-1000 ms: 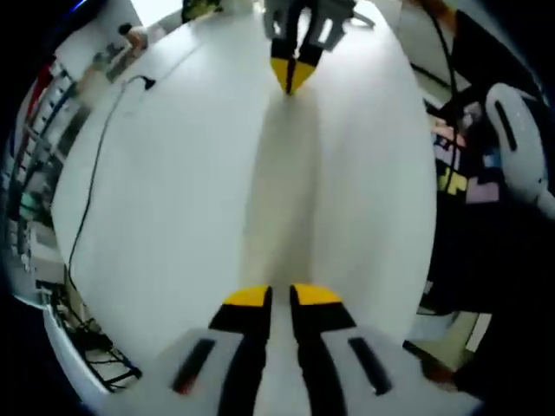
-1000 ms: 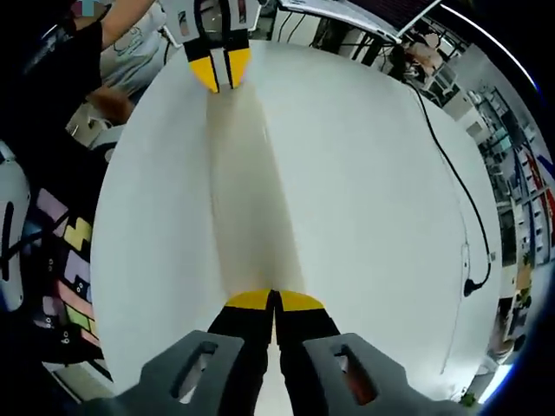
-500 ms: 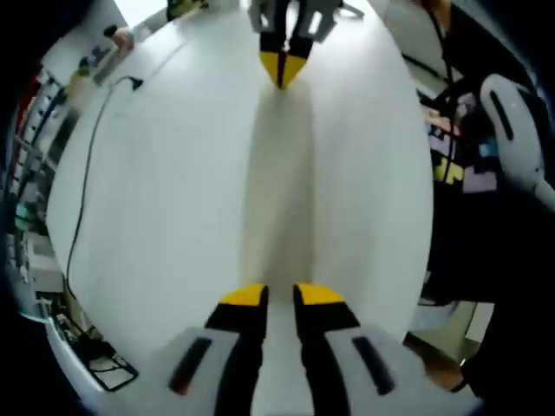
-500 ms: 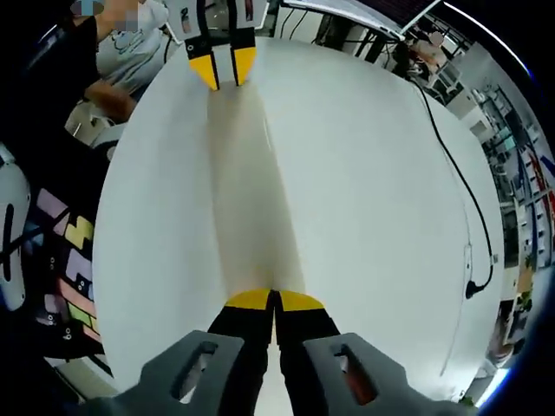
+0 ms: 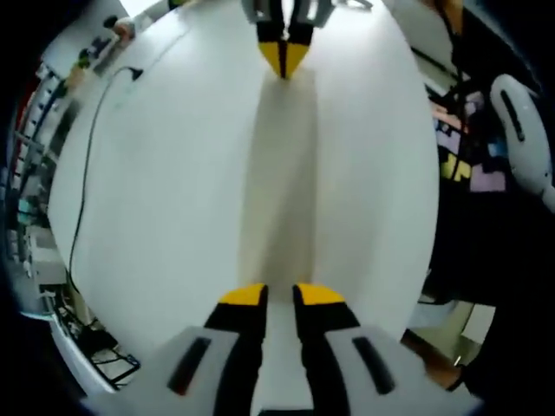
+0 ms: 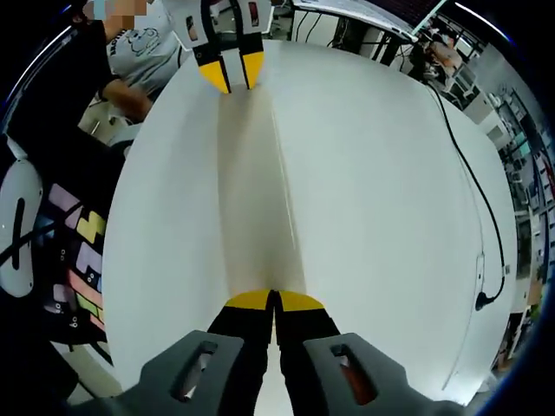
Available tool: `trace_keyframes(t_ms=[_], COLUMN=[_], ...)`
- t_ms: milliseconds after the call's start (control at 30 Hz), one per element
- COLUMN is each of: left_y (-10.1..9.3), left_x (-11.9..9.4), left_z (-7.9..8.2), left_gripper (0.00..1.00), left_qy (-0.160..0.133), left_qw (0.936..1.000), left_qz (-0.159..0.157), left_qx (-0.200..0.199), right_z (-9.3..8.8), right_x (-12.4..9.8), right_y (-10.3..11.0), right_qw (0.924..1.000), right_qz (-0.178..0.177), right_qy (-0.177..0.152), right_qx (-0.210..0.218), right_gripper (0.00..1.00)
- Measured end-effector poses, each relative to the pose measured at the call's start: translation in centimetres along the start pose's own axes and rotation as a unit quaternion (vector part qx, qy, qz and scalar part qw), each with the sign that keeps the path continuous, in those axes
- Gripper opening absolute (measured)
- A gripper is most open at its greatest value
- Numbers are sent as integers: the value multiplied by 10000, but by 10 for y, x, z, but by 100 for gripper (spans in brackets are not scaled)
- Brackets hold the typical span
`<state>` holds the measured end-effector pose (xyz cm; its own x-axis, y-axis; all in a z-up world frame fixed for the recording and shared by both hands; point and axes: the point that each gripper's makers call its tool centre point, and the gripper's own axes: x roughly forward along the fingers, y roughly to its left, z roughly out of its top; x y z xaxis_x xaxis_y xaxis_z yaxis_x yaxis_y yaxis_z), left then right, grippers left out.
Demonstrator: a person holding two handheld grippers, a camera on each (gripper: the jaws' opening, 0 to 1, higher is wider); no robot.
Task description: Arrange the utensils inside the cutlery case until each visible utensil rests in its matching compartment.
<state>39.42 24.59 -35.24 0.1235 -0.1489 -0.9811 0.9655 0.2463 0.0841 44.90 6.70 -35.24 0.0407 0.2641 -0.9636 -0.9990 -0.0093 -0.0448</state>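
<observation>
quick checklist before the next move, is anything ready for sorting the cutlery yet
1. Cutlery case in sight: not ok, the white table bears only a black cable here.
2. Utensils in sight: not ok, none on the bare top.
3. Left tongs free: ok, yellow tips slightly apart, nothing between them.
4. Right tongs free: ok, tips together, nothing held.
5. Tongs apart from each other: ok, they face one another across the table.
6. Cable clear of the tongs: ok, it lies near the table edge.
</observation>
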Motion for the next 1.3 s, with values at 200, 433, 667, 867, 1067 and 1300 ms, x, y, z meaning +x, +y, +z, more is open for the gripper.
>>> trace_keyframes(t_ms=[200,433,667,867,1067,1300], left_y=[5,5,6,6,8,8], left_x=[-1,-1,0,0,0,2], left_z=[-3,-3,-3,-3,-2,0], left_gripper=[13,13,14,14,13,13], left_qy=[56,97,345,390,234,502], left_qw=[9999,9997,9991,9990,9991,9982], left_qz=[-76,-71,-149,-151,-253,-194], left_qx=[-143,-211,-181,-126,-252,-252], right_z=[1,1,0,-2,-2,-3], right_x=[1,3,4,4,5,5], right_y=[1,6,9,9,10,9], right_qw=[10000,9997,9996,9996,9994,9992], right_qz=[43,180,203,285,343,181], right_qy=[61,177,200,54,72,210], right_qx=[32,30,-28,-9,48,-285], right_gripper=[0,0,0,0,0,0])
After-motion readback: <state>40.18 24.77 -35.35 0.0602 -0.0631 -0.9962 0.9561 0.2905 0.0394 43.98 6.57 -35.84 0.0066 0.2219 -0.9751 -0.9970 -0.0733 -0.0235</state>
